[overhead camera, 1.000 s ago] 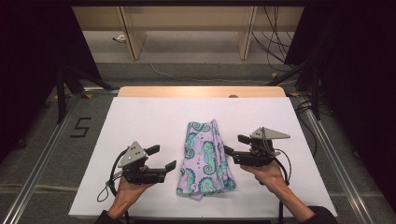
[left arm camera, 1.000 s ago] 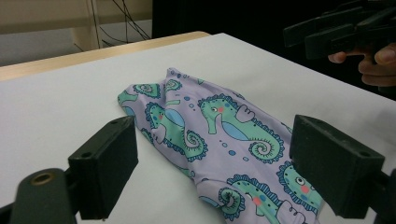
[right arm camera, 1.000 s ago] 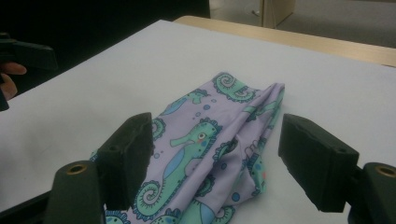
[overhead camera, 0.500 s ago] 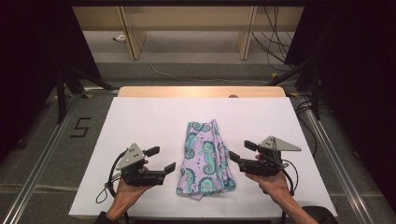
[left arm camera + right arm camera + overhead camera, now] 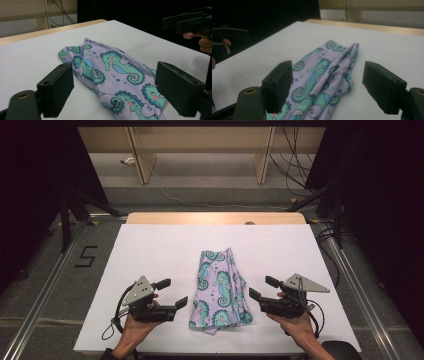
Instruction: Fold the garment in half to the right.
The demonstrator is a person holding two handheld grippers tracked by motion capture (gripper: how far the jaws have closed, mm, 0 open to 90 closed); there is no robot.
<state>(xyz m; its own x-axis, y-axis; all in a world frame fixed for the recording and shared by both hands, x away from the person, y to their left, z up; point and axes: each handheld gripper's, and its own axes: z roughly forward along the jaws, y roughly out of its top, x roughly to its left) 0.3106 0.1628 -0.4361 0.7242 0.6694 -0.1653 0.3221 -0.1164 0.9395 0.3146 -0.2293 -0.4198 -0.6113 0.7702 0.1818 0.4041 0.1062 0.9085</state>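
The folded seahorse cloth (image 5: 219,290) lies lengthwise away from the person, between the left gripper (image 5: 174,293) and right gripper (image 5: 260,288), both near its front end with fingers apart, holding nothing.

Folded cloth (image 5: 220,290) (seahorse print) between two tools.

A lab recording bay: white-topped table (image 5: 150,250), floor rails (image 5: 45,295), trailing cables (image 5: 295,165), black surrounds.
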